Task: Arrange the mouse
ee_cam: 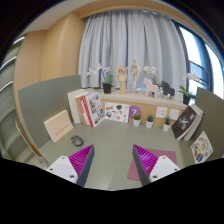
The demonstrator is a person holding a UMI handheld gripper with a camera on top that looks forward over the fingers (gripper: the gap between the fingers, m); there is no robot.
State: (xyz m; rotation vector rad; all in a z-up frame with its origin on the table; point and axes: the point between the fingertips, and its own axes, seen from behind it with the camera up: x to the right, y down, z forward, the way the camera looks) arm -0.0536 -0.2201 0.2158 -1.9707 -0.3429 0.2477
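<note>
A small dark object, probably the mouse (77, 141), lies on the grey-green desk (112, 135), ahead and to the left of my left finger. My gripper (112, 152) is open and empty. Its two magenta pads (82, 158) stand wide apart above bare desk, with nothing between them. A paler pink flat sheet (137, 170) lies on the desk beside the right finger, partly hidden by it.
Books (90, 108) and a cardboard piece (58, 126) lean at the back left. Small pots (150, 120), a purple object (134, 111) and a plant (107, 83) line the back. A dark frame (186, 122) and a printed card (201, 148) stand at the right.
</note>
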